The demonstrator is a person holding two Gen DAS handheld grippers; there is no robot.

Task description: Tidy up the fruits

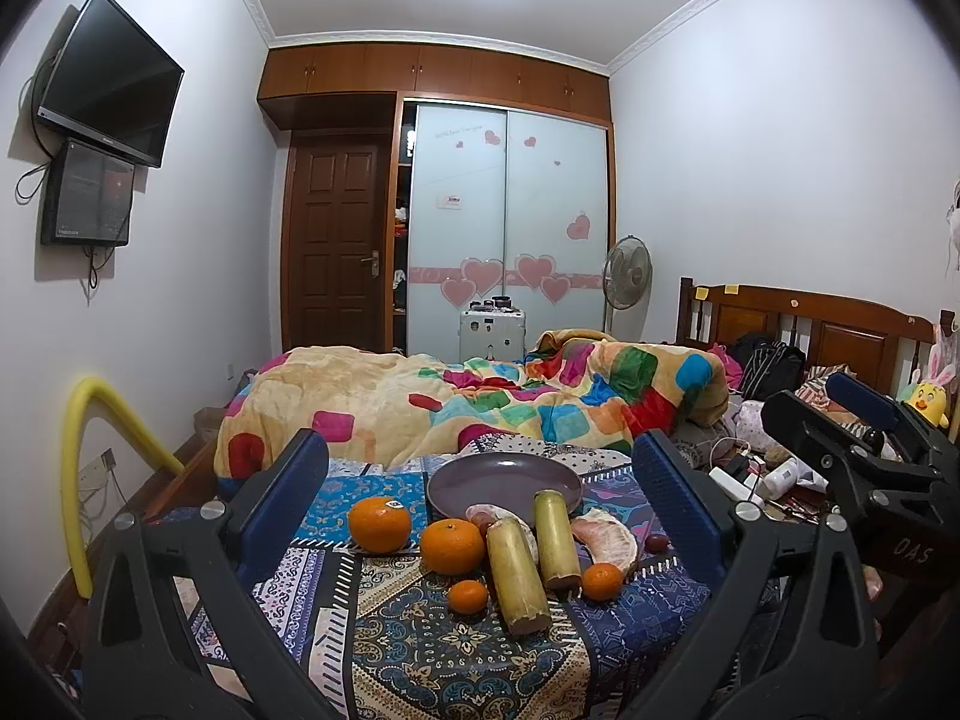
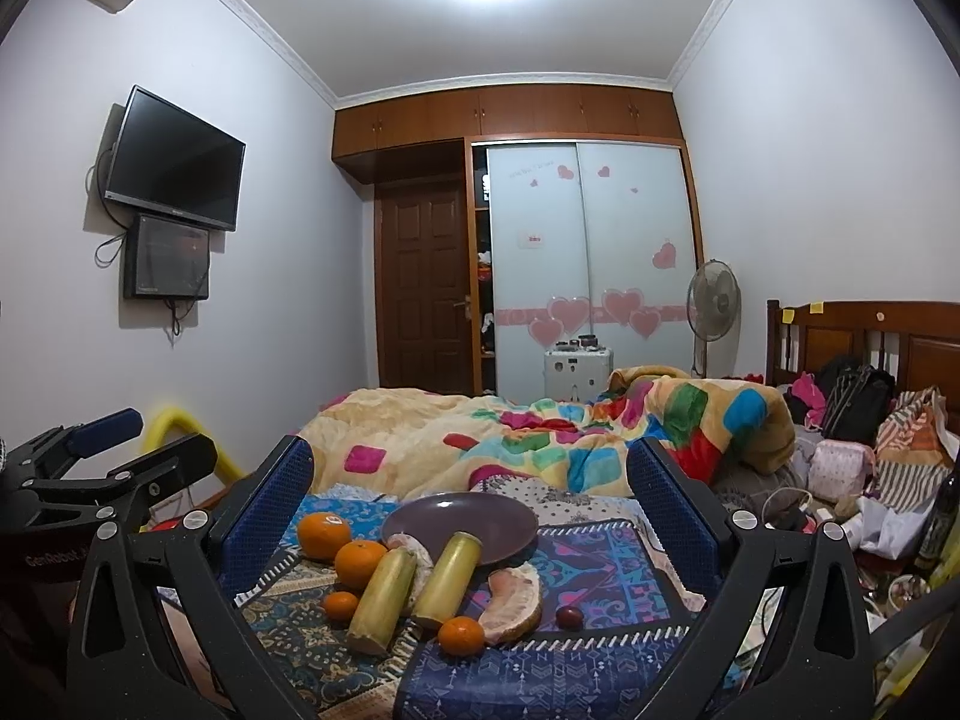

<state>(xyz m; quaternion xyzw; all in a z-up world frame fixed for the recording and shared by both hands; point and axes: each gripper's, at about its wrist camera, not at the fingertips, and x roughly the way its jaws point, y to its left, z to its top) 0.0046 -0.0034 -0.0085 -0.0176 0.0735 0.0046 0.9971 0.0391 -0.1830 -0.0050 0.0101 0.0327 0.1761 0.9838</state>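
A purple plate (image 1: 474,474) (image 2: 498,516) lies on a patterned cloth. In front of it lie two large oranges (image 1: 379,523) (image 1: 452,546), two small tangerines (image 1: 468,596) (image 1: 602,581), two sugarcane pieces (image 1: 517,576) (image 1: 557,539), pomelo segments (image 1: 606,537) (image 2: 513,603) and a small dark red fruit (image 2: 569,616). My left gripper (image 1: 480,492) is open and empty, held back from the fruit. My right gripper (image 2: 471,498) is open and empty too. Each gripper shows at the edge of the other's view.
The patterned cloth (image 1: 420,648) covers the surface. Behind it is a bed with a colourful blanket (image 1: 480,396). Clutter of bags, cables and bottles (image 2: 840,480) lies to the right. A yellow foam tube (image 1: 78,480) stands at the left.
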